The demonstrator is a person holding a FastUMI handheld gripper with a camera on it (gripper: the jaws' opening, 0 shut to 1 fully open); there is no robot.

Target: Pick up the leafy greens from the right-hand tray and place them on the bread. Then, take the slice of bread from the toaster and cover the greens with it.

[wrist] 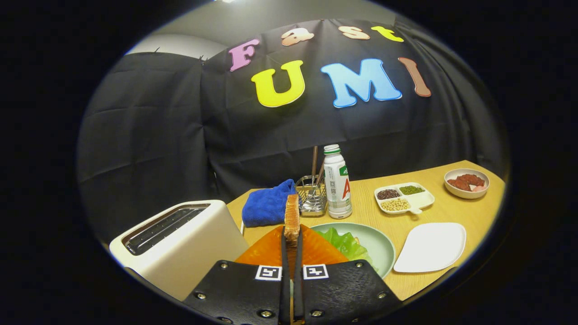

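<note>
My gripper (291, 246) is shut on a slice of toasted bread (292, 215), held upright and edge-on between the two fingers, raised above the table. Just beyond the fingers lies a pale green plate (381, 246) with the leafy greens (344, 243) on it; whatever lies under the greens is hidden. An orange tray (271, 250) lies under the fingers, to the left of the plate. The cream toaster (180, 241) stands to the left of the fingers, its slots facing up and dark.
A white tray (431, 247) lies right of the plate. Farther back are a blue cloth (267, 205), a wire utensil holder (311, 196), a white bottle (337, 183), a divided dish of beans (403, 198) and a bowl of red food (466, 183). The wooden table (451, 212) ends at right.
</note>
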